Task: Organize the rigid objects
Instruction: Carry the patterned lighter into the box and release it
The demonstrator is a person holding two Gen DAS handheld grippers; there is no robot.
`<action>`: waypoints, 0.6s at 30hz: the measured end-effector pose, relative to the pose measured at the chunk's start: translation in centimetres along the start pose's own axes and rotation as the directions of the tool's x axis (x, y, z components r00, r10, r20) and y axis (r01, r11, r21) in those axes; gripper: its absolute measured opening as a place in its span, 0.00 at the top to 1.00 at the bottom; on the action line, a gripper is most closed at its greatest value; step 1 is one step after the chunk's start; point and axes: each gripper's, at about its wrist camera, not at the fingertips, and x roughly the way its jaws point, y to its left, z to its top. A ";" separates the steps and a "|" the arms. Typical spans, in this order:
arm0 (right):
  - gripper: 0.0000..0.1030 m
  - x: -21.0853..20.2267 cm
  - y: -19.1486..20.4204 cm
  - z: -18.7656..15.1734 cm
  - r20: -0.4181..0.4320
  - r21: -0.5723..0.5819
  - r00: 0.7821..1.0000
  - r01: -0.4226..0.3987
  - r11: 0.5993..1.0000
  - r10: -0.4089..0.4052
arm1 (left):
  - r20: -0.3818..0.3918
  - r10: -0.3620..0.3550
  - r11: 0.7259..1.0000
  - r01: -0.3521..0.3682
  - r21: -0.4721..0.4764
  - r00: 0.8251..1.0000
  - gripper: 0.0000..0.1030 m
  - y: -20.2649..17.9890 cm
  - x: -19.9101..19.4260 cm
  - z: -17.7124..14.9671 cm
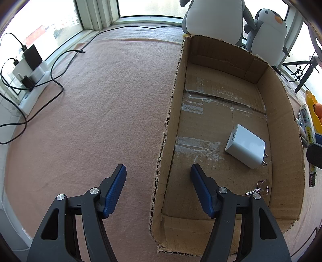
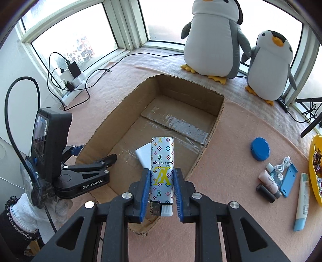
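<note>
Your lighter (image 2: pixel 162 175), white with coloured monogram print, stands upright over the cardboard box (image 2: pixel 209 137). Inside the box you have a white charger plug (image 1: pixel 244 146) lying flat, keys (image 1: pixel 259 189) near it.

Big penguin (image 1: pixel 213 18): head cut off at top edge of left wrist view. Keys (image 1: pixel 259 189) lower right in the box (image 1: pixel 171 112), partly behind gripper finger, too small to count. White charger (image 2: pixel 143 155) mostly hidden behind the lighter (image 2: pixel 162 171) in right wrist view. Yellow bowl (image 2: pixel 314 167) cut by right edge; contents can't be made out. Text on tube (image 2: pixel 301 201) unreadable.
</note>
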 end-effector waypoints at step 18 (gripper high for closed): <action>0.80 3.2 1.2 2.4 -0.006 -0.018 1.000 0.025 1.000 -0.025 | 0.001 -0.002 1.000 0.002 0.003 1.000 0.35 0.2 0.0 -0.1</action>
